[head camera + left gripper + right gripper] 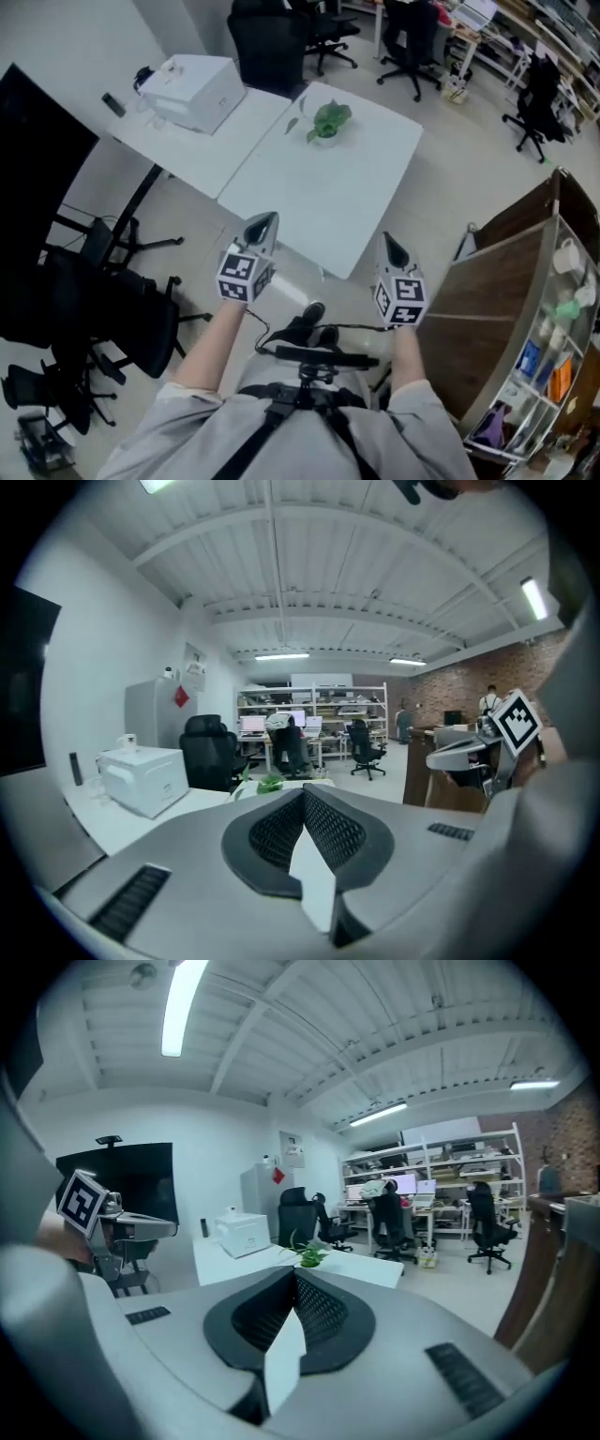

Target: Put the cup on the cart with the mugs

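chest harness: black straps and bar over a grey shirt, bottom centre, on the near side of the tabletop
office chairs: black, on the floor left of the tabletop's near corner
white box: sits on a second white tabletop butted against the main tabletop's left edge
left gripper: held in the air just short of the tabletop's near edge, marker cube facing the camera; jaws together, pads meeting at the tips, nothing between them
plant: green leaves in a small pale pot, upright, on the far half of the tabletop
cup: cannot pick it out for sure; the pale pot under the plant is the one cup-like thing on the tabletop
right gripper: in the air level with the left gripper, off the tabletop's near right corner; jaws closed, empty
cart: wood top, open shelves on its right side, on the floor right of the tabletop, apart from it
mugs: white, on the cart's upper shelf, well right of the tabletop
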`<state>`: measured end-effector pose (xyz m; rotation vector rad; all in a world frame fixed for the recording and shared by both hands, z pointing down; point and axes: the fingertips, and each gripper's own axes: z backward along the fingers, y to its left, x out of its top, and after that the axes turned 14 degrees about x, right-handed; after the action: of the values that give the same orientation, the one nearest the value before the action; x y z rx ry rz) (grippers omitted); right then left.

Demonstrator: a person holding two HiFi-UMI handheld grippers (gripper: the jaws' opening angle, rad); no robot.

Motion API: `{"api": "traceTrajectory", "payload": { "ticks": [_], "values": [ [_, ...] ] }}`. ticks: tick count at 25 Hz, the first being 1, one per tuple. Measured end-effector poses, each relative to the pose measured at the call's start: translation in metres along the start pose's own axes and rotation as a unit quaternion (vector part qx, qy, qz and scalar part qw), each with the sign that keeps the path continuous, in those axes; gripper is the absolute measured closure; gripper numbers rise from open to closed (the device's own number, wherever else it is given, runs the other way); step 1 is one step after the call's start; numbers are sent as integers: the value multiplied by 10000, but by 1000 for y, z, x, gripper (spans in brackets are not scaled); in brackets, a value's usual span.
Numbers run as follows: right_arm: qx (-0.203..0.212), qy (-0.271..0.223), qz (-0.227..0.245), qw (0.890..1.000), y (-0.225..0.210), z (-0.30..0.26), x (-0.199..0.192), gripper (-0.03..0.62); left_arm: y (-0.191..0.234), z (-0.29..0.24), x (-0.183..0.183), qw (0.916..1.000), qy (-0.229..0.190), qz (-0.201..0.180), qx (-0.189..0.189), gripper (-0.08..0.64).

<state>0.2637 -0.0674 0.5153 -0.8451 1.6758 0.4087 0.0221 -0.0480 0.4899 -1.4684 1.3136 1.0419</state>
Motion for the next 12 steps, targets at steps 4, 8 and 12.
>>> {"api": "traceTrajectory", "payload": {
  "ticks": [4,8,12],
  "values": [
    [659,90,118,9977,43,-40,12,583,47,29,-17,9979,121,176,619,558],
    [1204,211,369,9918,85,-78,15,583,93,49,-30,9933,153,340,1091,558],
    [1627,296,576,9846,127,-118,23,583,141,60,-38,9885,139,497,1422,558]
  ]
}}
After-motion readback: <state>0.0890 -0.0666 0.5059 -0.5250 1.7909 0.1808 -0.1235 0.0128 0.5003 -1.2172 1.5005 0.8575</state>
